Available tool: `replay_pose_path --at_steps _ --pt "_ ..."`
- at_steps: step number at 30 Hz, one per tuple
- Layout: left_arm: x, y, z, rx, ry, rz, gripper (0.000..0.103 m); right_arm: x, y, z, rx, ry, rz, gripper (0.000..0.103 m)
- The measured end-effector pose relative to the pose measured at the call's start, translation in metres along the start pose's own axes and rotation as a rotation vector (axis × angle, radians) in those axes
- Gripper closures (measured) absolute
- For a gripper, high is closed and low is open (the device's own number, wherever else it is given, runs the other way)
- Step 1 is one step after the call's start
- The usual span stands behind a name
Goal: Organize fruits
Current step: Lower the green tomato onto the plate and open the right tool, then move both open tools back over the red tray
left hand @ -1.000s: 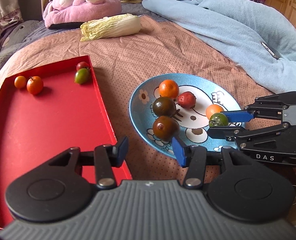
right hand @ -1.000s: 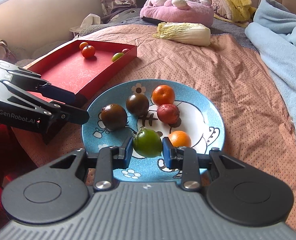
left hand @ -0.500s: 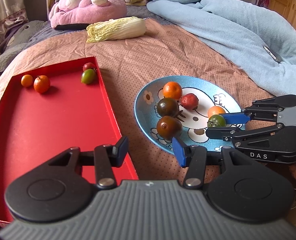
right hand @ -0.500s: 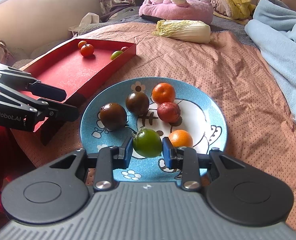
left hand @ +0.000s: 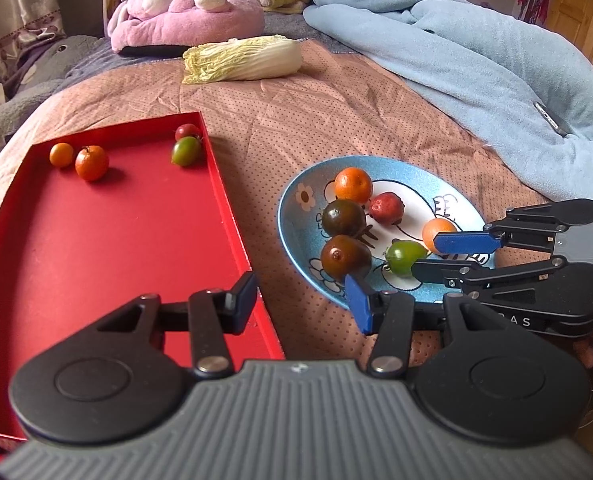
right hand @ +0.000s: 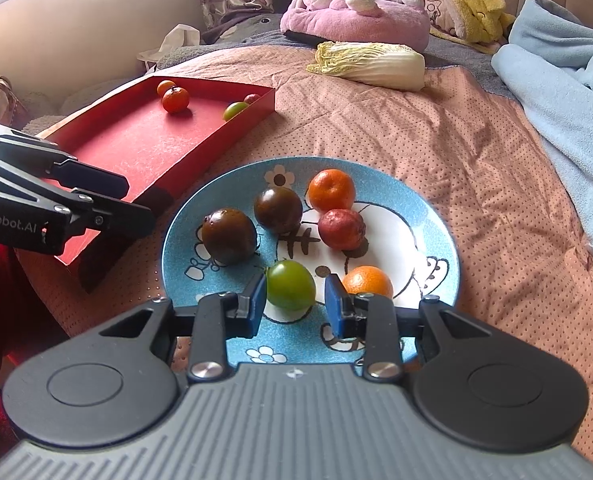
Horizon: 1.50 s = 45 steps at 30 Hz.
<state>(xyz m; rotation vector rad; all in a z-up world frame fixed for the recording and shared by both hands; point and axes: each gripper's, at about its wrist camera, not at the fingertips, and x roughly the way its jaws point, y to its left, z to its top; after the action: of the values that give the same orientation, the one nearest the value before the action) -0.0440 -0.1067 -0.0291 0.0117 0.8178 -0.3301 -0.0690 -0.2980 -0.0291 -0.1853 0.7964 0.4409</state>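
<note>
A blue patterned plate (right hand: 424, 216) lies on the bed and holds two dark tomatoes, two oranges, a red fruit and a green tomato (right hand: 290, 285). My right gripper (right hand: 295, 306) is open, its pads on either side of the green tomato, which rests on the plate; it also shows in the left wrist view (left hand: 426, 255) beside the green tomato (left hand: 404, 257). My left gripper (left hand: 302, 304) is open and empty, between the plate (left hand: 296, 216) and the red tray (left hand: 96, 248). The tray holds two orange fruits, a green tomato and a red one at its far end.
A napa cabbage (left hand: 244, 58) lies further back on the bed. A light blue blanket (left hand: 476, 60) is heaped on the right. A pink plush (left hand: 184, 12) and a yellow plush sit at the head of the bed.
My right gripper has opened and let go of the green tomato, which now rests on the plate. Both grippers have drawn back a little.
</note>
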Motion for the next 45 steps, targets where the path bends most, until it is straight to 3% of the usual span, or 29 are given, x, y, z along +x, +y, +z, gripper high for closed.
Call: replay_pose_path --at_steps 3,5,7,10,18,33,45 --pt "0.0 0.0 0.0 -0.001 -0.001 -0.002 0.052 -0.006 -0.001 0.002 0.008 -0.014 0.001 0.065" --pt "0.0 0.0 -0.001 -0.001 0.0 -0.003 0.052 -0.011 -0.001 0.003 0.012 -0.027 0.005 0.058" --pt "0.0 0.001 -0.001 -0.006 0.001 -0.004 0.052 -0.016 -0.002 0.004 0.016 -0.044 0.003 0.036" --pt "-0.001 0.002 -0.001 -0.014 -0.001 -0.005 0.052 -0.024 -0.002 0.004 0.02 -0.071 0.008 0.025" --pt "-0.001 0.005 -0.002 -0.031 0.002 -0.006 0.051 -0.03 0.003 0.003 0.01 -0.08 0.013 0.016" --pt "-0.001 0.014 0.001 -0.087 0.001 -0.01 0.051 -0.028 0.014 0.012 0.023 -0.106 0.059 0.016" --pt "0.004 0.052 0.014 -0.144 -0.002 0.061 0.051 -0.003 0.041 0.035 -0.007 -0.115 0.14 0.016"
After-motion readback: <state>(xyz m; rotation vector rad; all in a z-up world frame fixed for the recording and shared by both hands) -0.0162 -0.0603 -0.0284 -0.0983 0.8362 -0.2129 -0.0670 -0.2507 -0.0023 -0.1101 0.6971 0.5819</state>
